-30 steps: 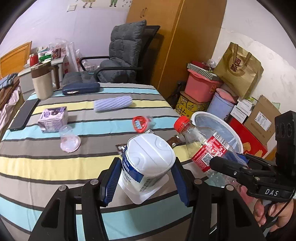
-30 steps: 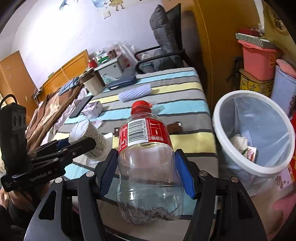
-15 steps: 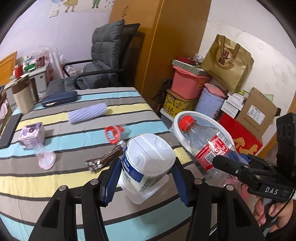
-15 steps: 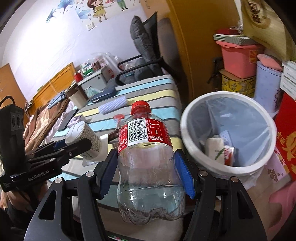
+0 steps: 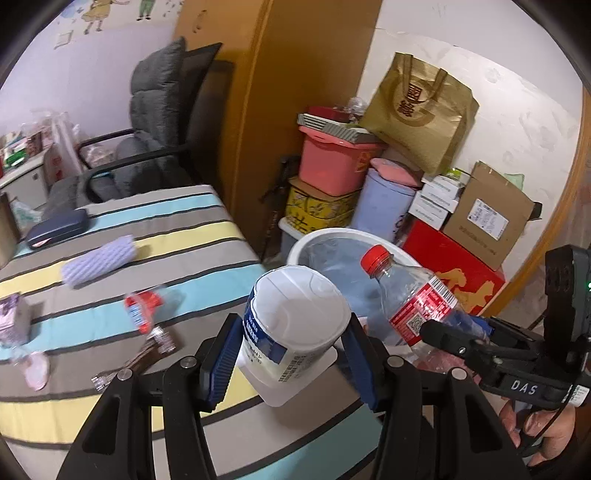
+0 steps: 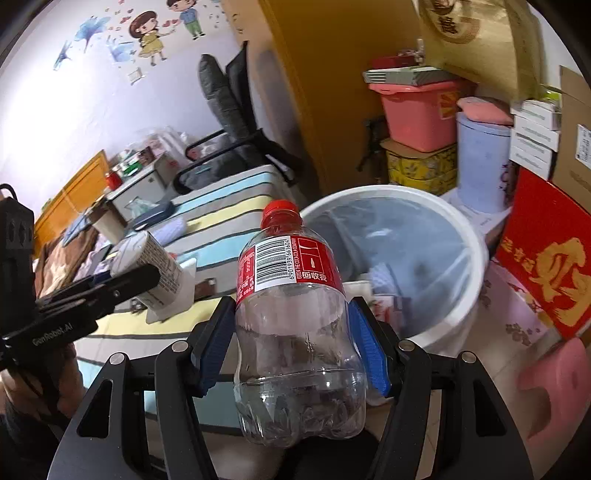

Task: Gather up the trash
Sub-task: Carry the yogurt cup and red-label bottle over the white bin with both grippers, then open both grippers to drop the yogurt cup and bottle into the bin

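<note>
Left wrist: left gripper (image 5: pixel 291 354) clamps yogurt cup (image 5: pixel 291 332); right gripper (image 6: pixel 291 347) clamps bottle (image 6: pixel 295 332); bin (image 6: pixel 476 258) beyond.

A grey padded chair (image 5: pixel 155 122) stood beside a tall wooden wardrobe (image 5: pixel 295 92). Cartoon stickers (image 6: pixel 162 33) decorated the pale wall (image 6: pixel 74 110), and boxes (image 5: pixel 484 218) were stacked in the corner.

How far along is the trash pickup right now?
Some packaging already lies in the white bin. In hand: the left gripper clamps a white cup, the right gripper a clear bottle, both near the bin, not yet dropped. Left on the striped table: a red-labelled wrapper and a brown wrapper.
</note>
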Tool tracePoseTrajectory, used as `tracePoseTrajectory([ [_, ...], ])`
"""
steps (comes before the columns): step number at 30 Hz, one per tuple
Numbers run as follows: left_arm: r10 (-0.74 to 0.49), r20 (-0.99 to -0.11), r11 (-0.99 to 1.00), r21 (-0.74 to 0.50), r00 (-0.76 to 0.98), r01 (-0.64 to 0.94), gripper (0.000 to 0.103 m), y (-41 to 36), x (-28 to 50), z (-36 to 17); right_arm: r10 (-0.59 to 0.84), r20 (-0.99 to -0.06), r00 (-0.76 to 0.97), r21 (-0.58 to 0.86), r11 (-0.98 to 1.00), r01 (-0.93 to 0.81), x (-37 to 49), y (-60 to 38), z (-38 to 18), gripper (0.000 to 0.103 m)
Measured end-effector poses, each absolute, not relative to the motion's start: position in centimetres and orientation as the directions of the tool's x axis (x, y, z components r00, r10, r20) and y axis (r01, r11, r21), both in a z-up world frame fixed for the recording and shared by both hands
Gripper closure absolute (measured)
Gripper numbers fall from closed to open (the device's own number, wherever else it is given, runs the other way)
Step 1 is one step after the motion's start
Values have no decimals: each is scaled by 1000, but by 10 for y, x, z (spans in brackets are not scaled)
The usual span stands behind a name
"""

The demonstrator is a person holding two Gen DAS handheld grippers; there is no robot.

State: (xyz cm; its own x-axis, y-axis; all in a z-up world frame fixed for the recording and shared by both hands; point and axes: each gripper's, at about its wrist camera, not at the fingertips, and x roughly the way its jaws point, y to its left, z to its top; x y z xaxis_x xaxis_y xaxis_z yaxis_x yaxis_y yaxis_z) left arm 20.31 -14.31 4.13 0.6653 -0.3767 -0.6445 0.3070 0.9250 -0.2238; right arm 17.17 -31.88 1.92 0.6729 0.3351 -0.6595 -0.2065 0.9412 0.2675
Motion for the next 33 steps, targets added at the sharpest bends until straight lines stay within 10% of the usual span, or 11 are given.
tracePoseTrajectory([
  [33, -489, -671, 866, -296, 558, 402, 47, -222, 286, -1, 174, -733, 658, 154, 984, -90, 208, -357, -1, 38],
])
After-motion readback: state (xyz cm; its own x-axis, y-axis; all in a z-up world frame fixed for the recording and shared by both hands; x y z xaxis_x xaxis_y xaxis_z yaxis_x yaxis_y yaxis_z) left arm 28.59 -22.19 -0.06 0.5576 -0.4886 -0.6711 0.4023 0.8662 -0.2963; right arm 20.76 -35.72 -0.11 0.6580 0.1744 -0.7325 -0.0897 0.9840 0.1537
